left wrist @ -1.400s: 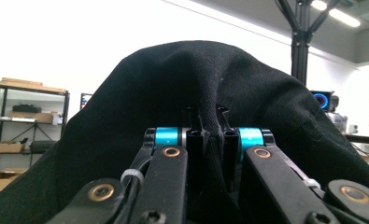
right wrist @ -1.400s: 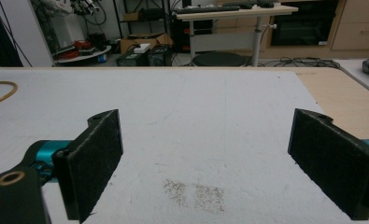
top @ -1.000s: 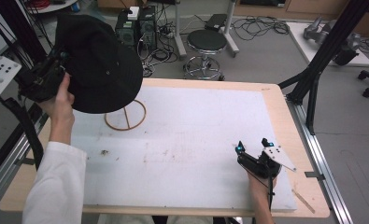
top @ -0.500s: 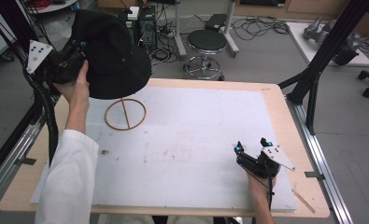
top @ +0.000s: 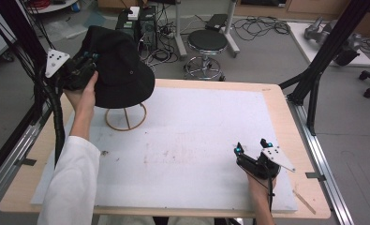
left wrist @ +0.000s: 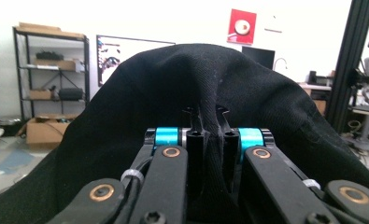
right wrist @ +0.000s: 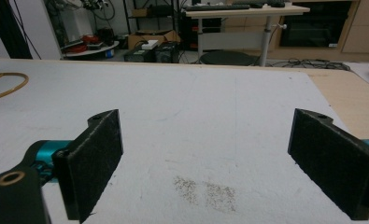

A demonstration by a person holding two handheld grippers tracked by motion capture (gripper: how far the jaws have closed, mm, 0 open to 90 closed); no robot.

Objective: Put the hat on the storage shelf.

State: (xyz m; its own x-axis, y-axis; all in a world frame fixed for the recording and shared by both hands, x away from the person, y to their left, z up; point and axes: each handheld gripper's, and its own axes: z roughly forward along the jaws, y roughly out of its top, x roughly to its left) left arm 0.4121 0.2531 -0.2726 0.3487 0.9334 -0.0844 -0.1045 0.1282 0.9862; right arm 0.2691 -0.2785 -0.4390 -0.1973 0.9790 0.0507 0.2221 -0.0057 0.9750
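My left claw point(top: 86, 63) is raised over the far left corner of the counter point(top: 210, 84), and its jaws are pressed together on a fold of the black hat point(top: 119, 70). In the left gripper view the two jaws stand nearly side by side with the dark cloth point(left wrist: 205, 93) bunched between them, and the hat rises in front of them like a dome. From the high view the hat hangs in the air, its brim spreading right of my left hand point(top: 82, 96), directly above a wire stand point(top: 125, 117) whose round ring rests on the white mat point(top: 187, 150). I cannot tell whether the hat touches the top of the stand.

My right claw point(top: 251, 146) rests low at the near right of the mat, well apart from the hat. Its jaws are spread wide with nothing between them; in the right gripper view I see bare mat point(right wrist: 210, 140) between the two pads, with a faint speckled stain point(right wrist: 205, 191) just ahead.
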